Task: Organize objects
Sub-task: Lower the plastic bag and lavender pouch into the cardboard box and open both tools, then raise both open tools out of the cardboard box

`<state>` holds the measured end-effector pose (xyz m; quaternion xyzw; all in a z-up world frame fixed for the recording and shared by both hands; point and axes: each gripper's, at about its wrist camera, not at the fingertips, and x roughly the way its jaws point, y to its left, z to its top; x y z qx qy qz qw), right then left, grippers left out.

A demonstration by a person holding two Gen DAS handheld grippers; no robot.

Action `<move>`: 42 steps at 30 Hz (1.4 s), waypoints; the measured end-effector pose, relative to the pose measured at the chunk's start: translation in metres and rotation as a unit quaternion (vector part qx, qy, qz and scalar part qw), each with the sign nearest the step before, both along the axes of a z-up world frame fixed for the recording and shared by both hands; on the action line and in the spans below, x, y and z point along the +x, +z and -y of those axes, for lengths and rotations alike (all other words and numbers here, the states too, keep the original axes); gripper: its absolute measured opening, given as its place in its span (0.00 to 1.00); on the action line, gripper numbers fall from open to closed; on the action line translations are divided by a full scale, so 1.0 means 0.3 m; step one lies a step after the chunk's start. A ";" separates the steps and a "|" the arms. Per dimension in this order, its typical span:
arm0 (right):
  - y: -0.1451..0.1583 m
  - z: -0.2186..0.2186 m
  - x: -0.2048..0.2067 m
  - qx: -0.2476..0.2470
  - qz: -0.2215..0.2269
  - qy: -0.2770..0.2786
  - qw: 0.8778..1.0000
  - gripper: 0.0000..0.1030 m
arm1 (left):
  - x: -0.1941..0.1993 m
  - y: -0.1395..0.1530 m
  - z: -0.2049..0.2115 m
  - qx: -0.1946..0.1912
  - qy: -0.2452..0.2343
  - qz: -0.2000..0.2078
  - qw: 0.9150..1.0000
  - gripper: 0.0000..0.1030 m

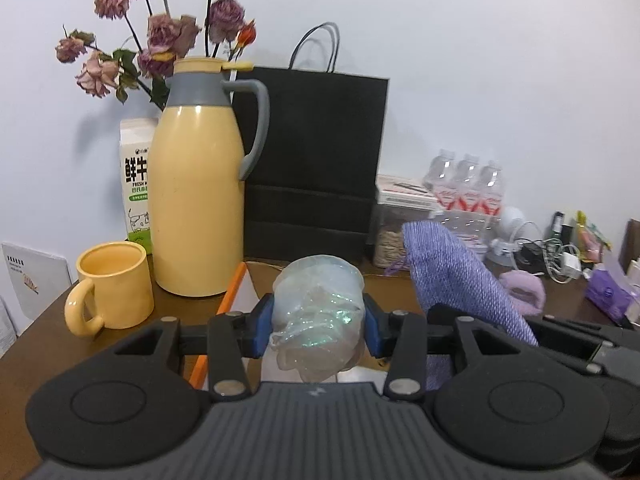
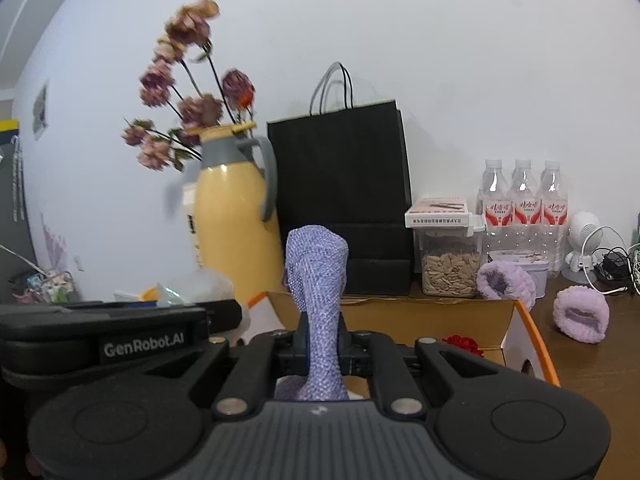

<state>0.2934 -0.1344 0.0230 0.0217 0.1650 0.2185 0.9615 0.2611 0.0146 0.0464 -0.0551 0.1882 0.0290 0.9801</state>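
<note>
My left gripper (image 1: 318, 322) is shut on a crumpled clear plastic bag (image 1: 318, 300), held above an open cardboard box with an orange rim (image 1: 232, 292). My right gripper (image 2: 322, 350) is shut on a purple sparkly mesh pouch (image 2: 318, 280) that stands up between its fingers, also above the box (image 2: 420, 316). The pouch shows in the left wrist view (image 1: 452, 276) to the right of the bag. The left gripper's body (image 2: 120, 332) lies close on the left in the right wrist view.
On the brown table stand a yellow thermos jug (image 1: 196, 184), yellow mug (image 1: 112, 284), milk carton (image 1: 136, 184), dried roses (image 1: 160, 36), black paper bag (image 1: 316, 160), seed jar (image 2: 450, 268), water bottles (image 2: 520, 204) and two purple fluffy bands (image 2: 580, 314). Cables lie at right (image 1: 556, 256).
</note>
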 end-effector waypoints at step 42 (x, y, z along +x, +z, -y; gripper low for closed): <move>-0.078 0.021 0.054 -0.086 -0.006 -0.037 0.996 1.00 | 0.062 -0.082 -0.029 -0.010 -0.007 0.023 1.000 1.00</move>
